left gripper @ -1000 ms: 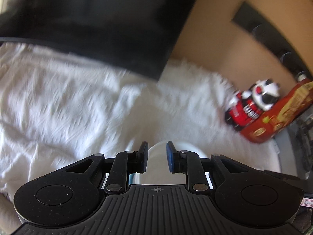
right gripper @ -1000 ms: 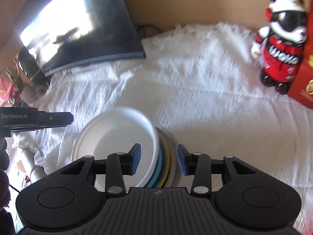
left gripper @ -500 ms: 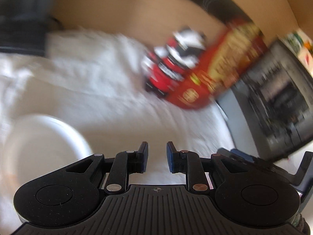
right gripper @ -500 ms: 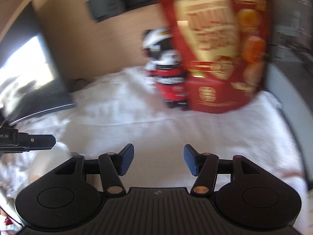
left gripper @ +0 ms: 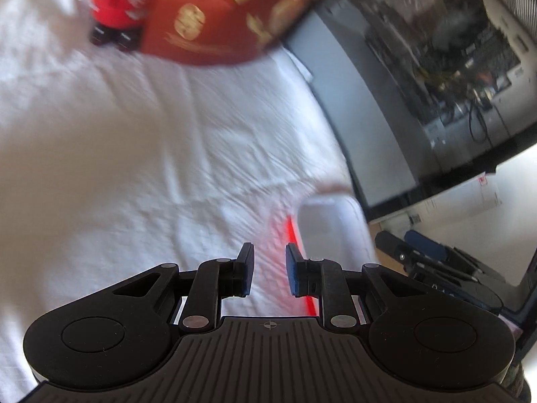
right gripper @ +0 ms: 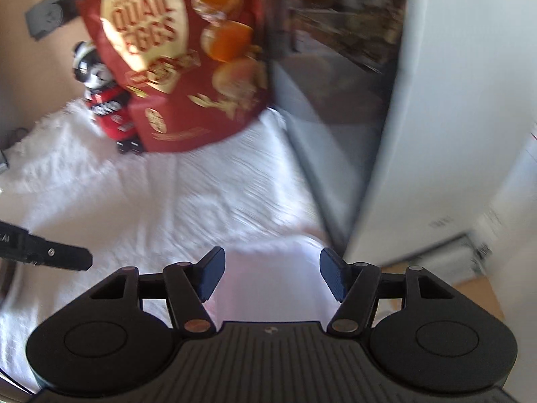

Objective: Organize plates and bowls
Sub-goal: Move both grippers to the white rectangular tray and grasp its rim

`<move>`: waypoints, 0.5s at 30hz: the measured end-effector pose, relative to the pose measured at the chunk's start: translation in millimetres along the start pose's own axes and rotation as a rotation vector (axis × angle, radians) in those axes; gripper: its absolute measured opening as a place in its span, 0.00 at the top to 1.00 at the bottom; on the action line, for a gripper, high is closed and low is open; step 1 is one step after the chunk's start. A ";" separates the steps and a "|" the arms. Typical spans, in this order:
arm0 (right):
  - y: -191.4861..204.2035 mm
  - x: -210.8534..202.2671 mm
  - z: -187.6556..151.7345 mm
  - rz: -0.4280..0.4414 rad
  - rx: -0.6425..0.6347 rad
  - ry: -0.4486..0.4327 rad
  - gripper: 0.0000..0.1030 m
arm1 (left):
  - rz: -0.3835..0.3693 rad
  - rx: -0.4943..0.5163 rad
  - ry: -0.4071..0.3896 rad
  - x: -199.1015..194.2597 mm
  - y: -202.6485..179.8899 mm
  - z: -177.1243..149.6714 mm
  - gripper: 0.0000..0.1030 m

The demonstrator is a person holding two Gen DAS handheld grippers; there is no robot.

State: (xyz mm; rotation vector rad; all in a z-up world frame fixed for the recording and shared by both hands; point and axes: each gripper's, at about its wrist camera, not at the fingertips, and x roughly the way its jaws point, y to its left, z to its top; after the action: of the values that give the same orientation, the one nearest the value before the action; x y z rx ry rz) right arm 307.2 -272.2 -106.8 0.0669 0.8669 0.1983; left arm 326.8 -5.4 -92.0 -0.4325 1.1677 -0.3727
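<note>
Left wrist view: my left tongs [left gripper: 268, 270] sit a narrow gap apart, nothing between them, over the white cloth [left gripper: 134, 154] on the desk. Blurry white dish [left gripper: 330, 225] with a red strip at its edge lies just right of the tips. Red snack bag [left gripper: 214, 16] and toy figure [left gripper: 117, 3] far back.

Right wrist view: my right tongs [right gripper: 272, 273] spread wide, empty, the white dish [right gripper: 268, 268] directly beneath them. QUAIL EGGS bag [right gripper: 181, 57] upright behind, figure [right gripper: 97, 90] beside it; left tongs' tip [right gripper: 60, 257] pokes in at left.
</note>
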 end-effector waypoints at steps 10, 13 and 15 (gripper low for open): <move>-50.5 5.2 -29.6 -0.015 0.128 0.067 0.39 | 0.029 0.027 0.107 62.5 -39.5 -3.2 0.78; -53.7 16.0 -35.3 -0.016 0.148 0.090 0.39 | 0.032 0.043 0.109 65.9 -45.3 -4.4 0.78; -55.5 21.2 -39.5 -0.018 0.153 0.103 0.39 | 0.025 0.040 0.110 68.4 -47.4 -2.8 0.78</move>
State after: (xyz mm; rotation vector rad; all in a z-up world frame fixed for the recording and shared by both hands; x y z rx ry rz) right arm 298.6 -323.2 -155.9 0.1929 0.9842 0.1192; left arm 345.3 -80.4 -123.2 -0.3657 1.2698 -0.4011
